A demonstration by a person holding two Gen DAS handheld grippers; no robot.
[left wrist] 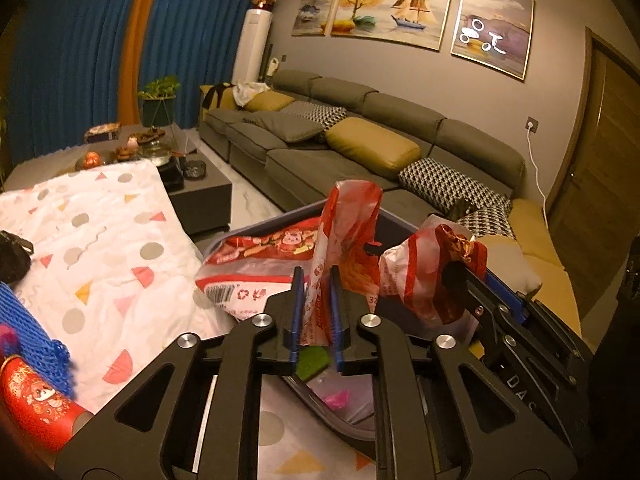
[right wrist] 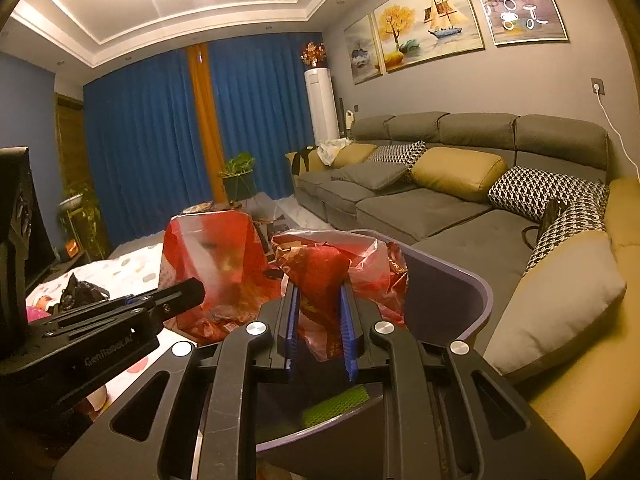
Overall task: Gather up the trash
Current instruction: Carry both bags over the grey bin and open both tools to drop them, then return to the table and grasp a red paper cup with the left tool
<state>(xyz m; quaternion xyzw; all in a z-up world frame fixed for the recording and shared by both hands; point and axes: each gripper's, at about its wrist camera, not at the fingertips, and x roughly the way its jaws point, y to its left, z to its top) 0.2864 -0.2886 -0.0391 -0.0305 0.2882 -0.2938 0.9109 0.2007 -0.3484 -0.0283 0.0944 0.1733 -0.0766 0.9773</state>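
While both jaws pinch red wrappers [left wrist: 348,216], bin [right wrist: 476,292] contents mostly hidden, perhaps scraps.

left gripper [left wrist: 316,308]: snack bag [left wrist: 344,216] between its jaws, over the bin [left wrist: 344,420]
right gripper [right wrist: 320,328]: wrapper [right wrist: 332,264] between its jaws, above the bin
desk [left wrist: 112,248]: left of both
sofa [left wrist: 360,136]: ahead, to the right
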